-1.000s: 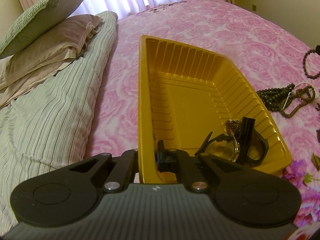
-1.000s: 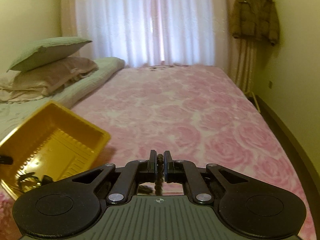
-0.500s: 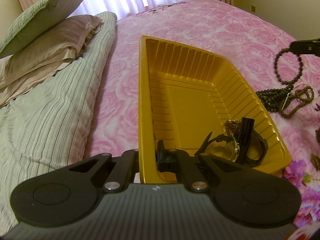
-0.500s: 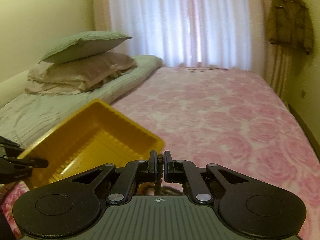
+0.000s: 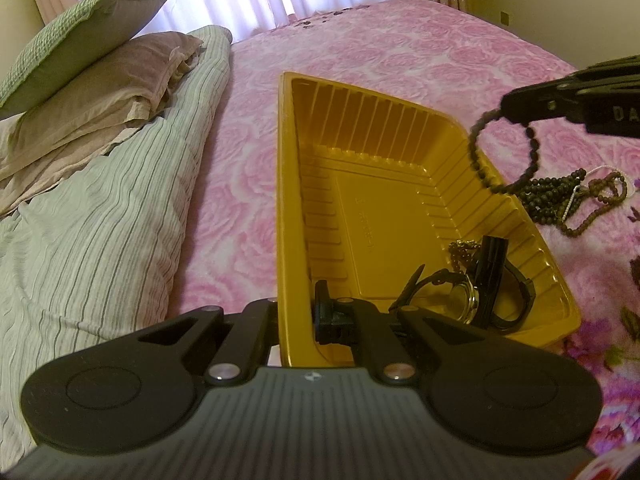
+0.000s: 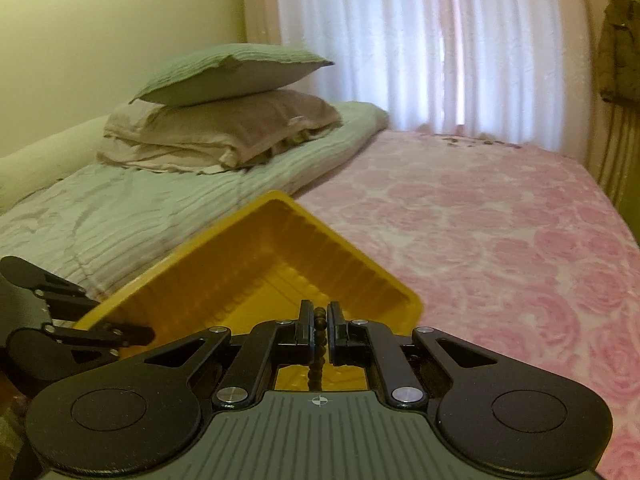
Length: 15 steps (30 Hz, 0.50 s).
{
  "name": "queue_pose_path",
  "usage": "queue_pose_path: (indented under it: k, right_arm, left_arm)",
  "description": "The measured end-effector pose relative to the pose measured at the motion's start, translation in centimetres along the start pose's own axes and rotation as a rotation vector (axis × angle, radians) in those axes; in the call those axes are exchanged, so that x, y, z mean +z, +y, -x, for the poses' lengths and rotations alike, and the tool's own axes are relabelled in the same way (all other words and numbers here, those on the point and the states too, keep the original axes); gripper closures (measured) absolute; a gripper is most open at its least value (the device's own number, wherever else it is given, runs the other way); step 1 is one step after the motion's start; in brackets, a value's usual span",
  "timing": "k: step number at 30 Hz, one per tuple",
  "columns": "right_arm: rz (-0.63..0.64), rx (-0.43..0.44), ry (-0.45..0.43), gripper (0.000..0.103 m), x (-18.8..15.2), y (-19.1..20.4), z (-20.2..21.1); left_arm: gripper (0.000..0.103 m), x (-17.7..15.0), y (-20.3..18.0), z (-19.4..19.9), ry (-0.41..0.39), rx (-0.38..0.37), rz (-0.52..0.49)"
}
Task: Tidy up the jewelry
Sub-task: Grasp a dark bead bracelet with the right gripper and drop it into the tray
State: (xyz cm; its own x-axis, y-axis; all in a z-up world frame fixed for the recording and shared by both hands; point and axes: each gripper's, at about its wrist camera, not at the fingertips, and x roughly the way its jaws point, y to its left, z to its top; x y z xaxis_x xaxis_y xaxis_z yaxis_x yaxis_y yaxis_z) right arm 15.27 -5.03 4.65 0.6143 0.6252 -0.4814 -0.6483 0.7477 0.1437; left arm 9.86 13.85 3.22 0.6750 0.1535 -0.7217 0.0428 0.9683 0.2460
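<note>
Left wrist view: the left tongs (image 5: pixel 296 312) are clamping the near wall of the yellow plastic tray (image 5: pixel 404 200), one finger outside and one inside, holding it in place on the bed.
Right tongs: the right tongs (image 5: pixel 516 110) are entering from the right above the tray's far right rim, pinching a dark bead bracelet (image 5: pixel 500 152) that is hanging down as a loop.
Right wrist view: the right tongs (image 6: pixel 319 320) are gripping the bracelet (image 6: pixel 318 344) between nearly closed fingers, with the tray (image 6: pixel 256 280) lying just ahead and below.
Bracelet position: it is dangling in the air over the tray's right edge, not yet inside and not touching the tray floor.
Already in the tray: a wristwatch with a metal case (image 5: pixel 460 296), a black strap or band (image 5: pixel 504 280) and a small chain (image 5: pixel 462 250) are sitting together in the near right corner.
Still outside: a heap of dark and brown bead necklaces (image 5: pixel 568 200) is lying on the pink rose bedspread (image 5: pixel 400 48) just beside the tray's right wall.
Progress: the task is looking partly done, with a few pieces stowed, one in transit and the bead heap waiting.
Likely next need: the bracelet is needing to be brought over the tray's open floor before release.
Surroundings: stacked pillows (image 5: pixel 88 80) and a striped quilt (image 5: pixel 80 240) are lying to the left.
</note>
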Motion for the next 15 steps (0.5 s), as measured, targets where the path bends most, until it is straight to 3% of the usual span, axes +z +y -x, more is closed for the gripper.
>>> queue_pose_path:
  k: [5,15]
  right_arm:
    - [0.007,0.047,0.037,0.097,-0.1,0.8,-1.5]
    - [0.043,0.061,0.121,0.097,-1.4,1.6,-3.8]
  left_arm:
    - [0.1,0.0,0.0,0.0,0.0,-0.001,0.0]
    - [0.1,0.1,0.0,-0.1,0.004,-0.003,-0.006]
